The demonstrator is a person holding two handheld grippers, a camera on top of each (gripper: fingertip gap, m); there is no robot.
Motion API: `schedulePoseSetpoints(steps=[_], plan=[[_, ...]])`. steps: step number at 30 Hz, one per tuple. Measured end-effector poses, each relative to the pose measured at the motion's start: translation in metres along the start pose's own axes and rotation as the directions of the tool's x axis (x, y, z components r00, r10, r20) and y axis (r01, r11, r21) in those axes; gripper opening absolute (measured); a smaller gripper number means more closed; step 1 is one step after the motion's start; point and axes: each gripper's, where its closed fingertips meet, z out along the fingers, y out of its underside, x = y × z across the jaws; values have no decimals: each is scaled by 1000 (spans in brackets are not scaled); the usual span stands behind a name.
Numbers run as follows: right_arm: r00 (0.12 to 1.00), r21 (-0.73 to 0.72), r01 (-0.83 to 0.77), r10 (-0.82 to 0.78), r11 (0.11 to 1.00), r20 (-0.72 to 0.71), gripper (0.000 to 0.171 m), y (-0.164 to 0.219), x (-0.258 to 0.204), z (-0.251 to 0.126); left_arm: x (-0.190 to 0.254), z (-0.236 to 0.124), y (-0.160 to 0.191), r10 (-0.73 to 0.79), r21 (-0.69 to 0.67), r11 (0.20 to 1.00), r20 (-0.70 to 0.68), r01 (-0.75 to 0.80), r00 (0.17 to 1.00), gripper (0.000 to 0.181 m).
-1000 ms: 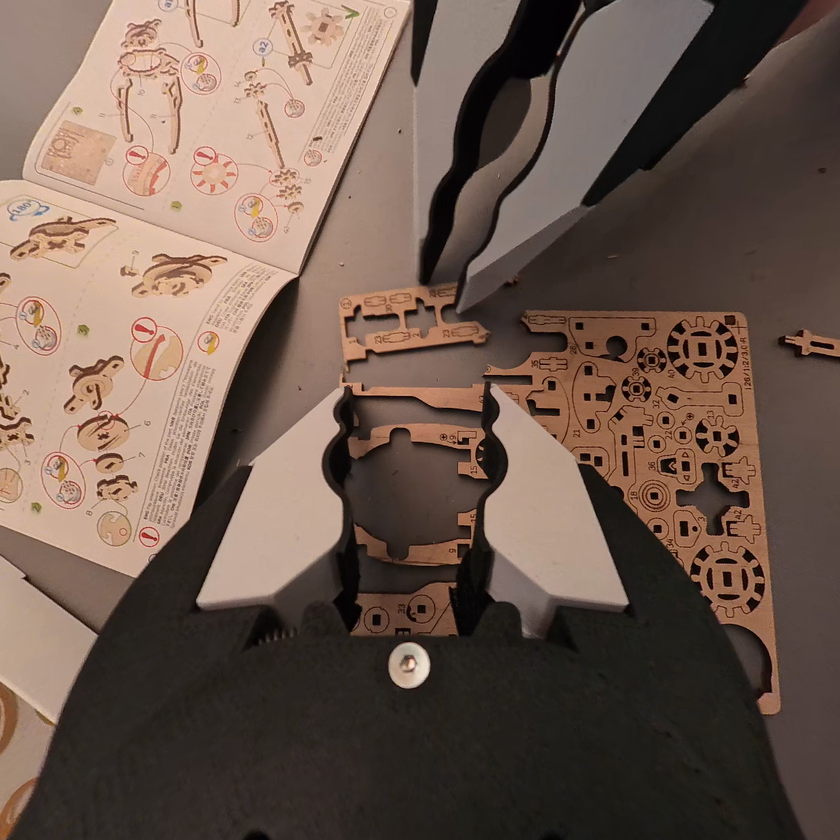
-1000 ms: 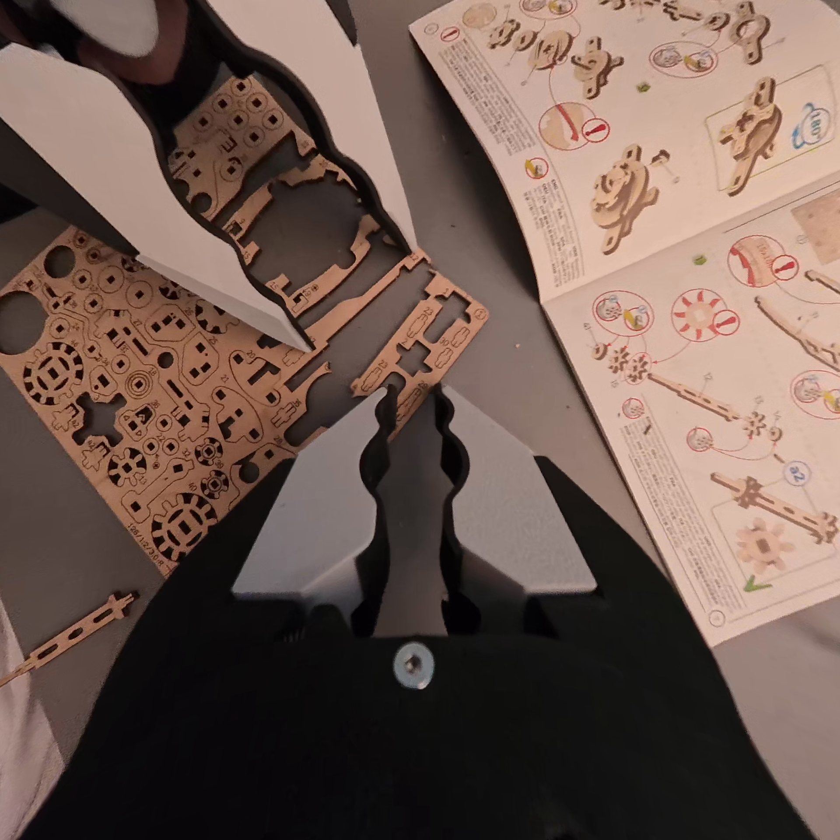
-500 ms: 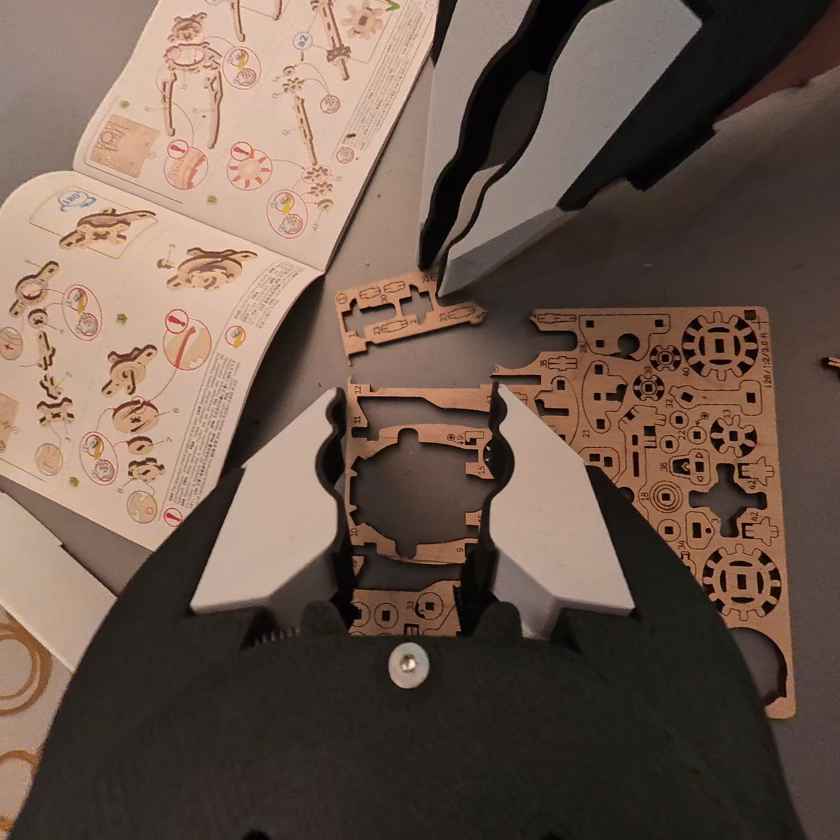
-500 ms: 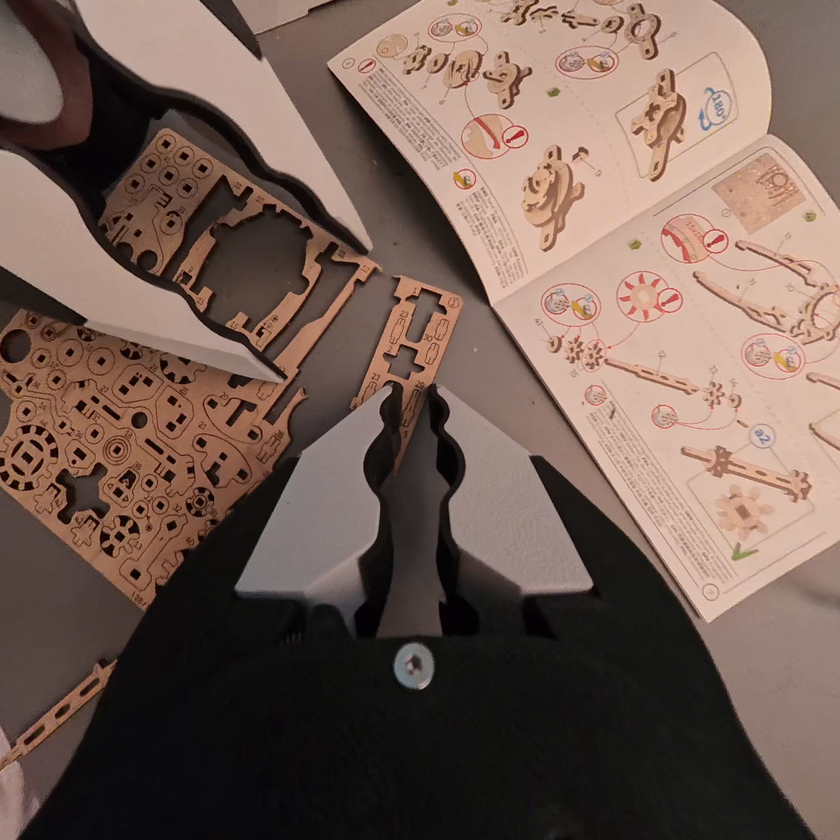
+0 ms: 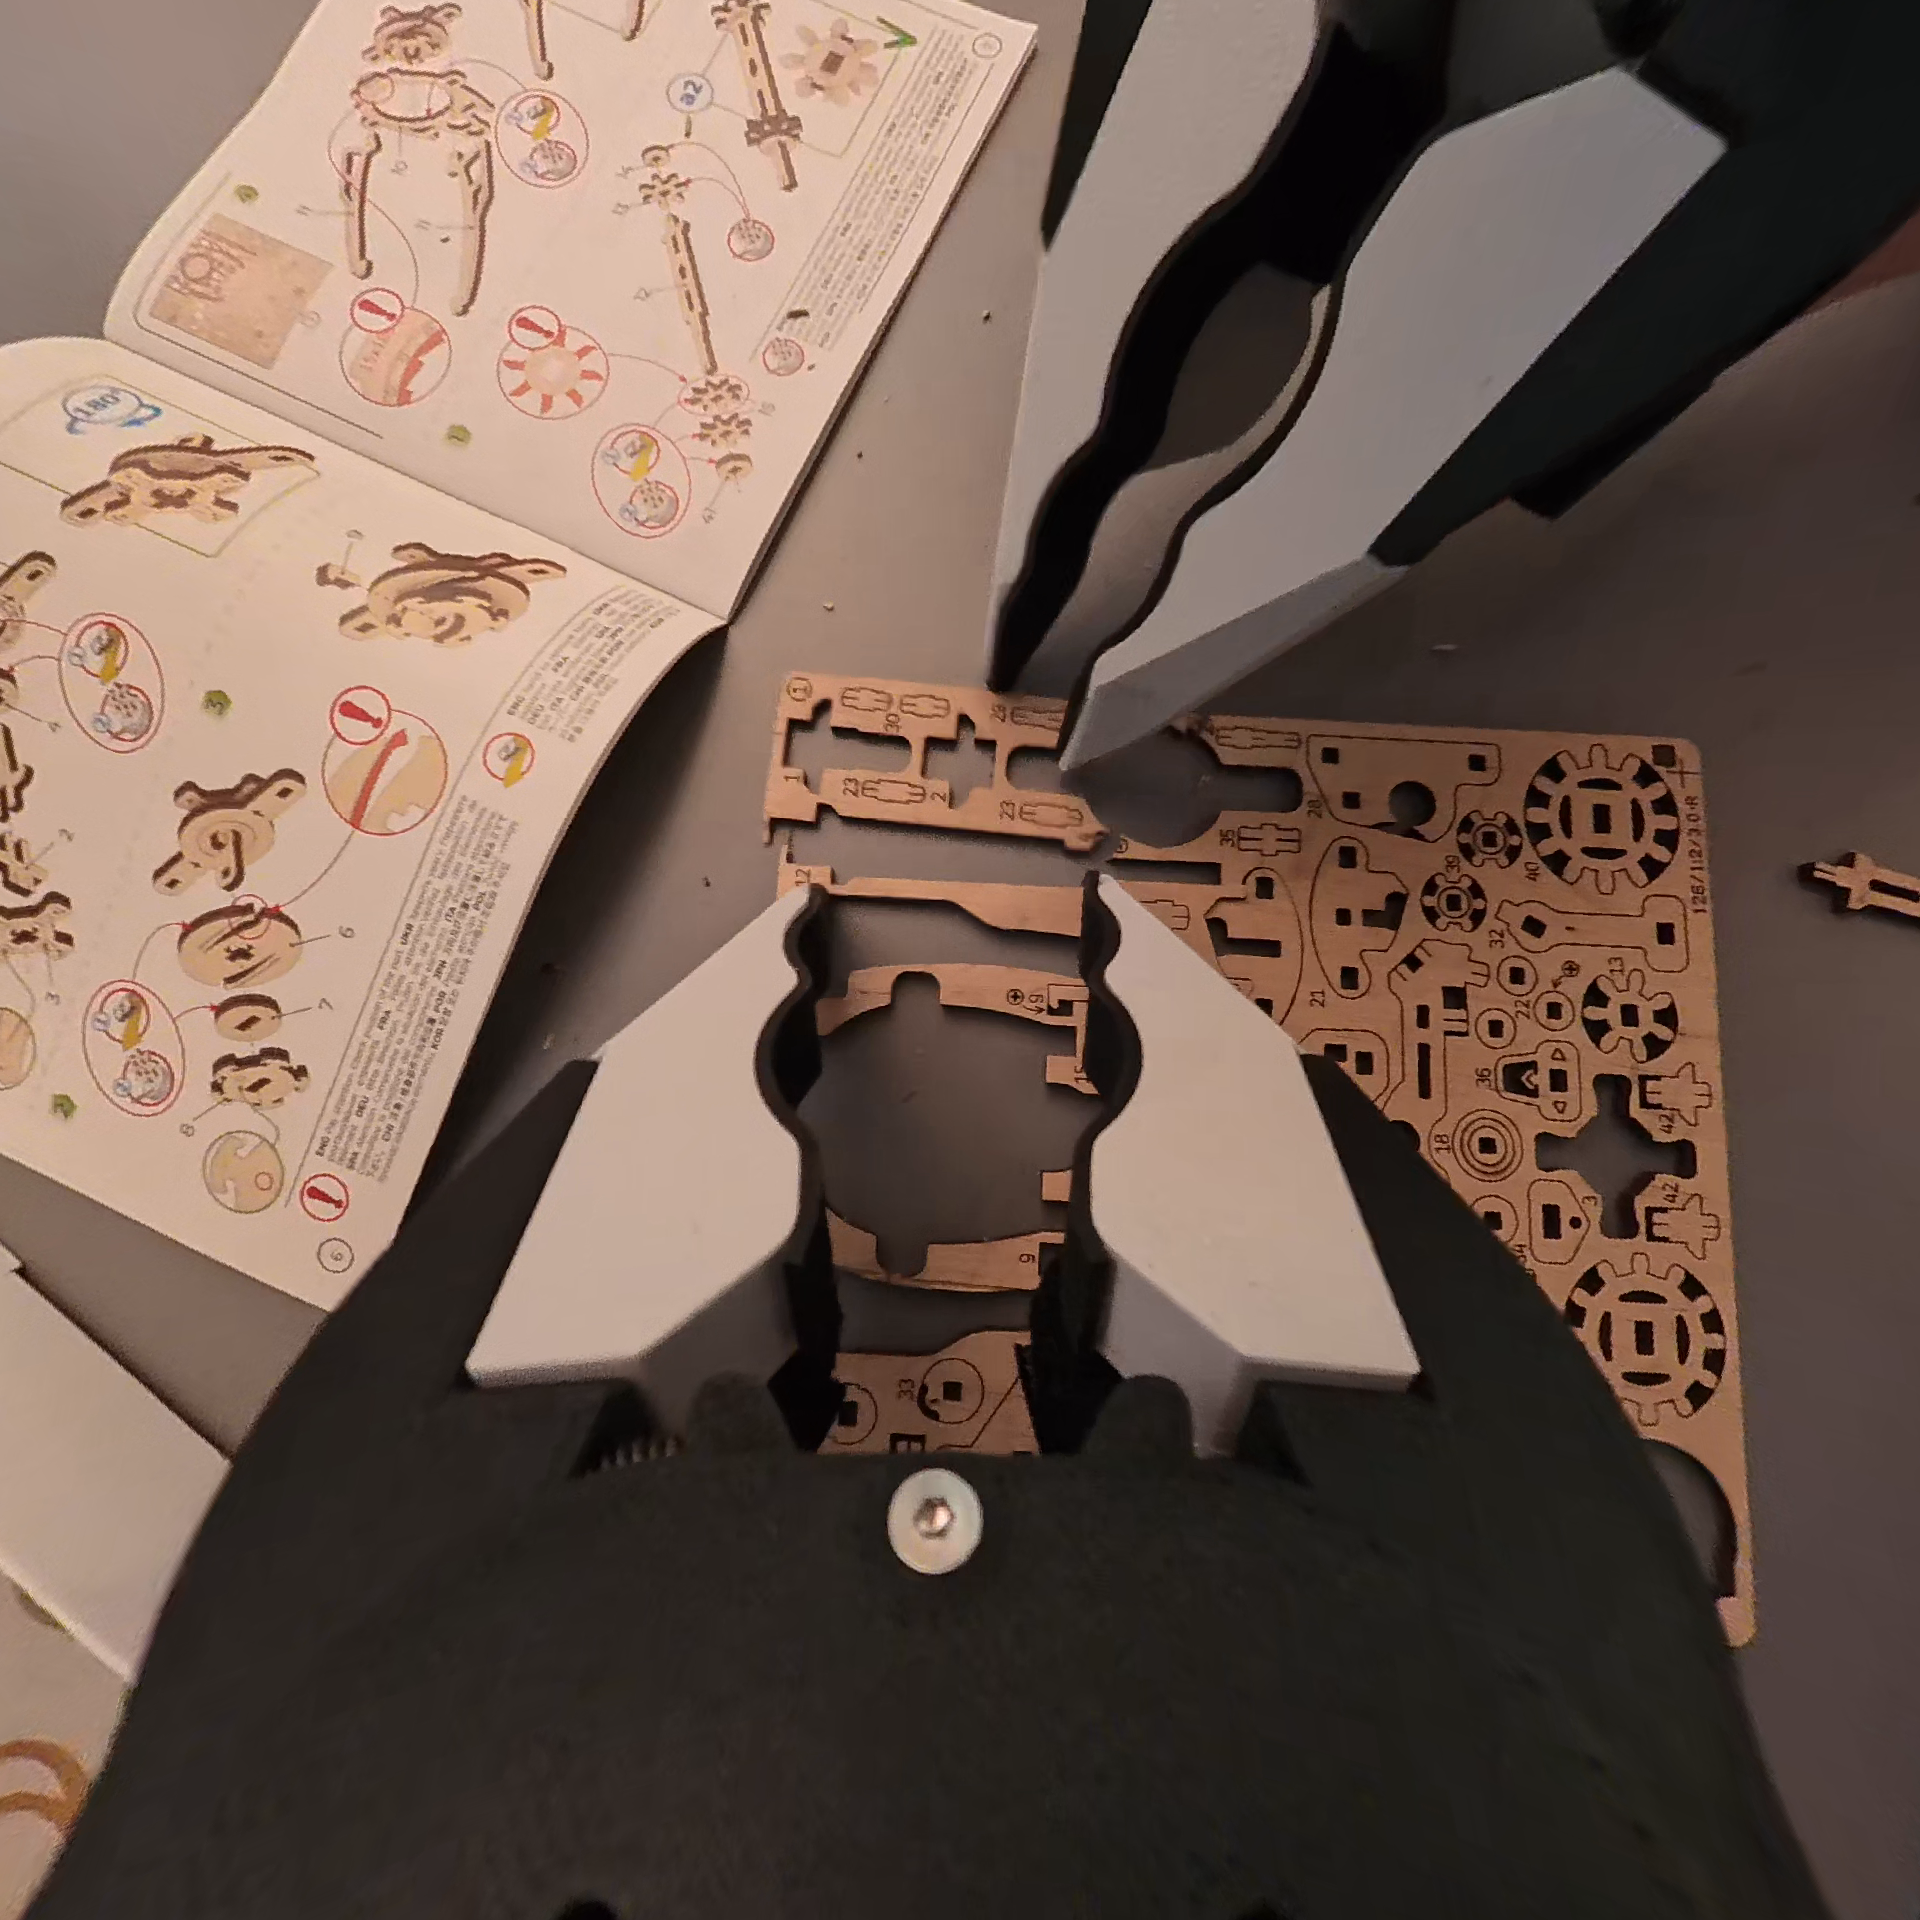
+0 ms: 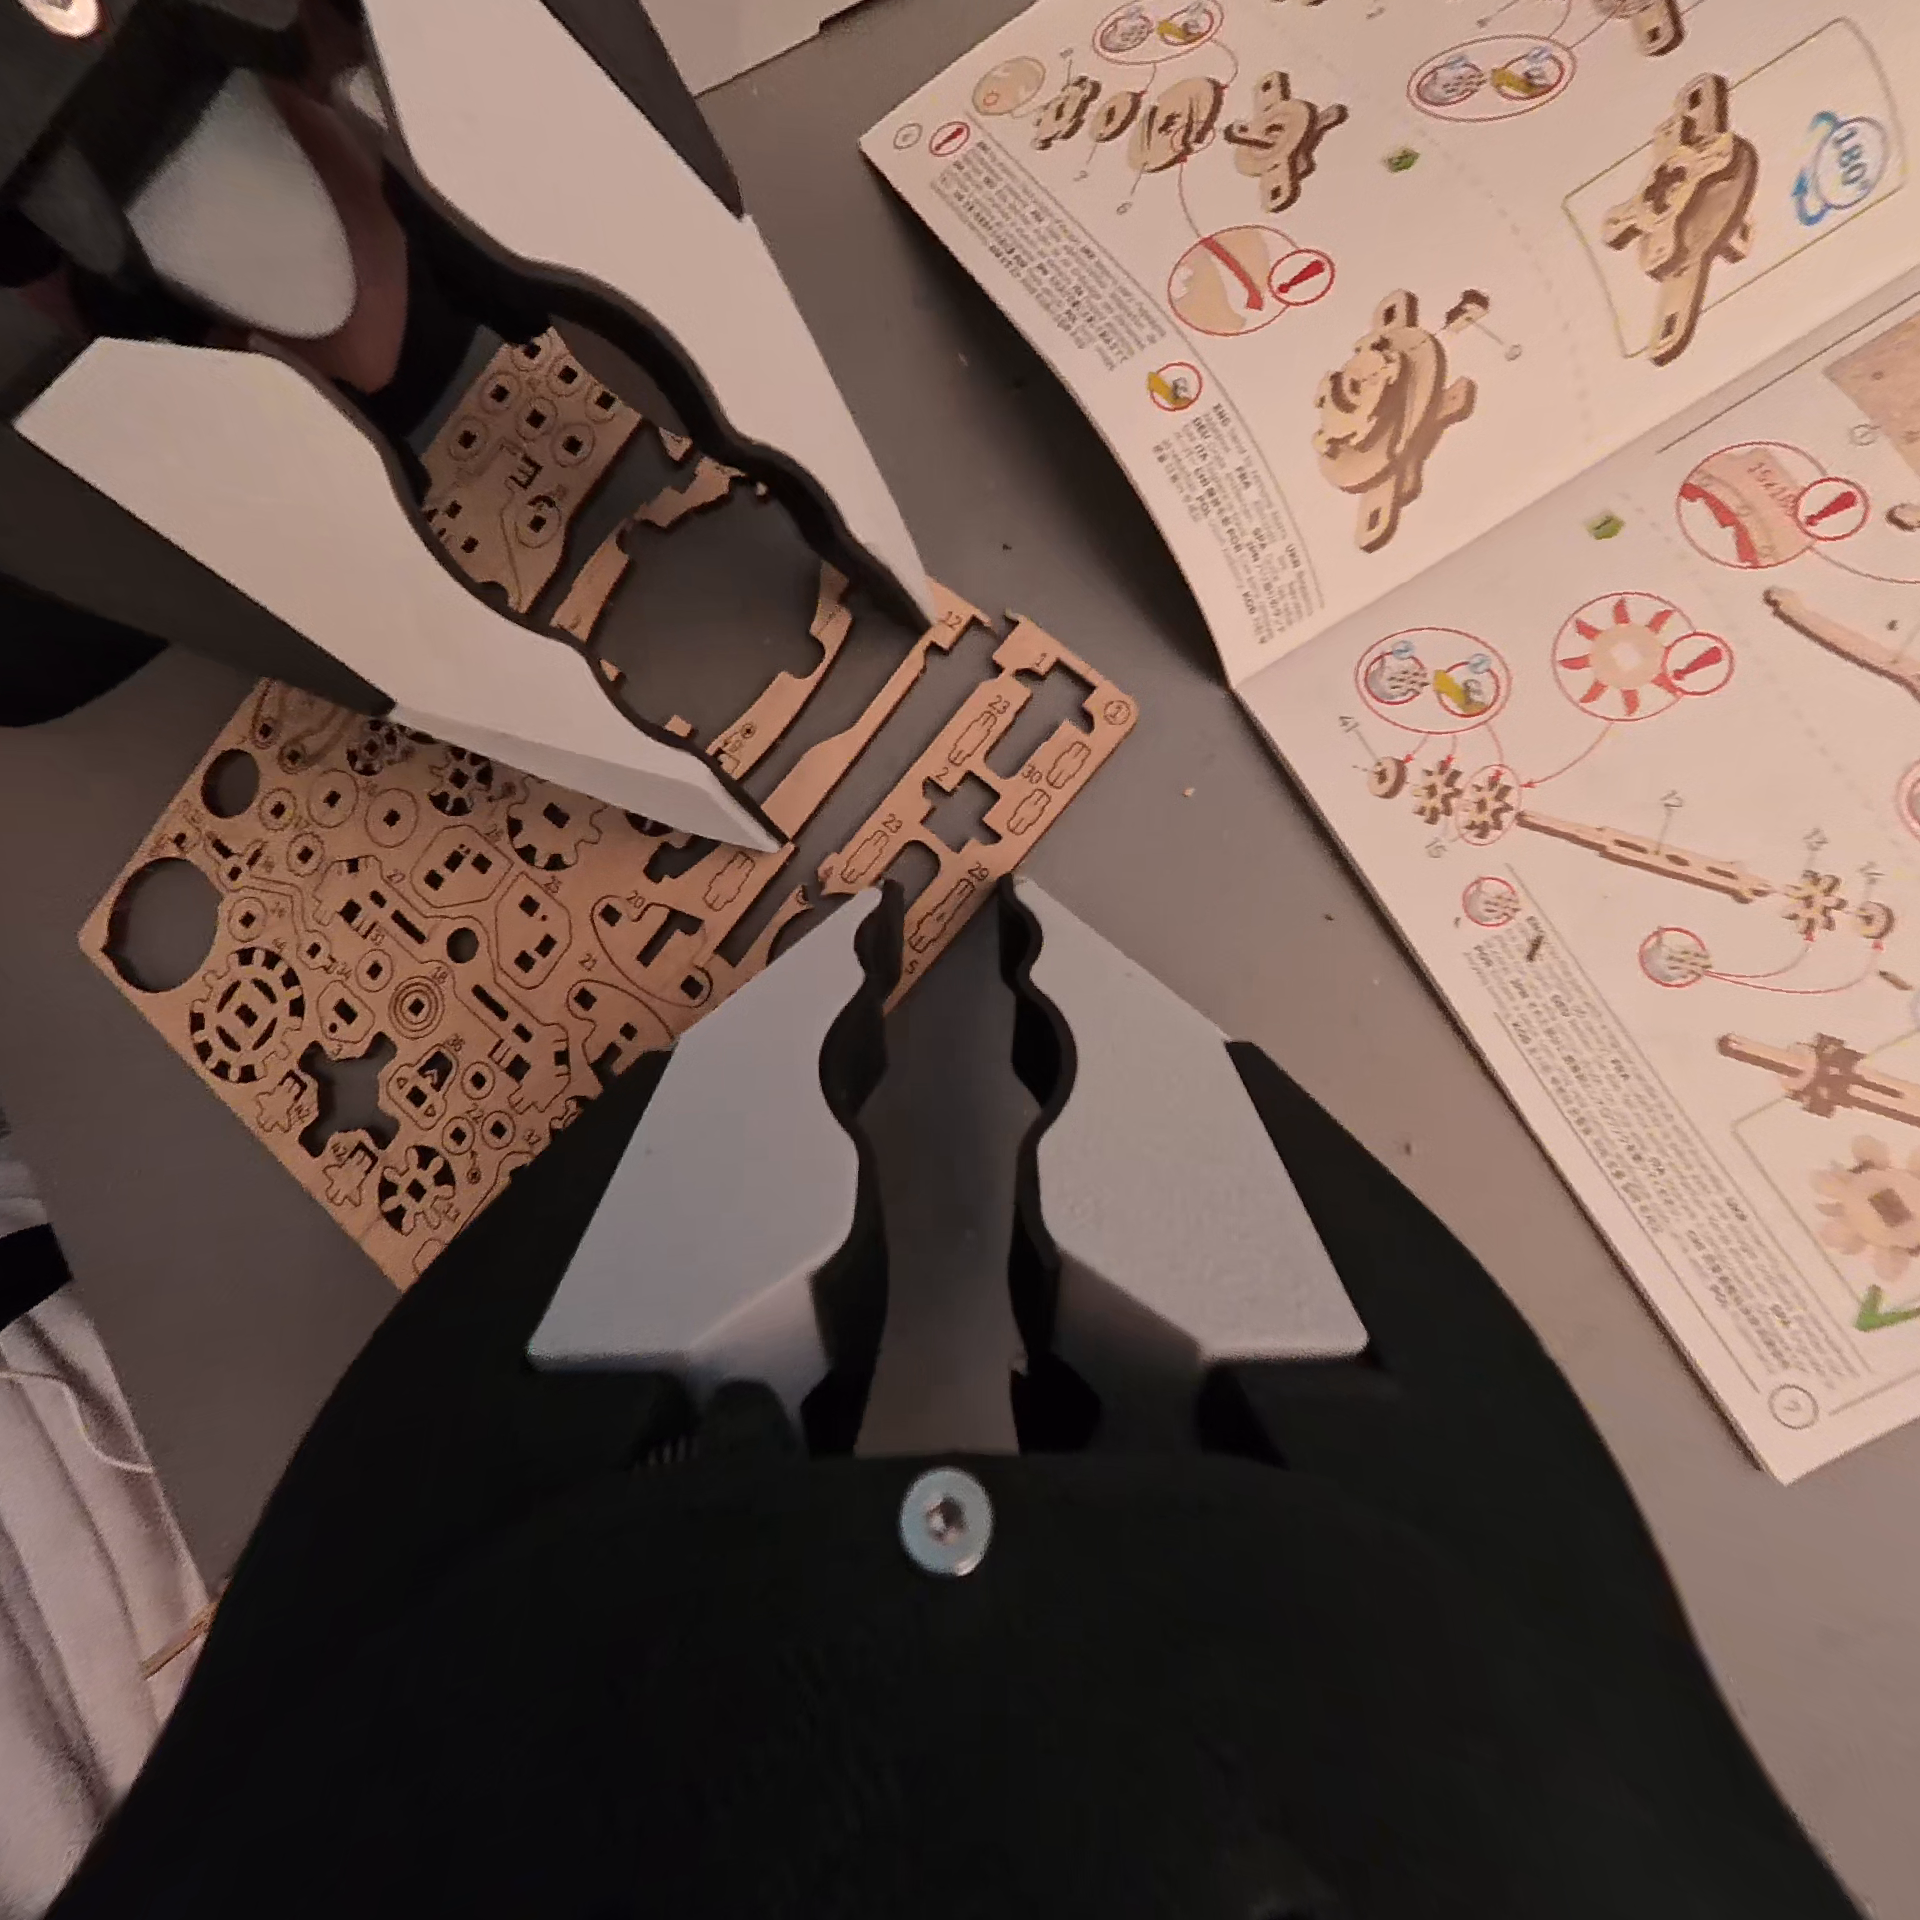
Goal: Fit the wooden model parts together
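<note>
A large wooden parts sheet lies flat on the grey table and also shows in the right wrist view. A small broken-off wooden strip lies just beyond its top left corner. My left gripper is open, with its fingertips down on the sheet's frame on either side of a big empty cut-out. My right gripper is open with a narrow gap, and its tips are at the near end of the strip. From the left view the right gripper touches the strip's right end.
An open instruction booklet lies left of the sheet and shows in the right wrist view. A loose wooden stick piece lies to the right. A white box edge is at lower left. Pale cloth is at the table edge. My two grippers' fingertips are within a few centimetres of each other.
The right gripper shifted onto the strip's end nearest the sheet, and the strip turned slightly and lies closer to the sheet. The left gripper stayed on the sheet, still open.
</note>
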Motion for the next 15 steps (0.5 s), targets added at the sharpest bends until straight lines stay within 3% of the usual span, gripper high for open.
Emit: schedulePoseSetpoints(steps=[15], plan=[[997,-15,72,-71,997,20,11,3,0,-2,0,-1,0,27,21,999,-21,-26,999,45]])
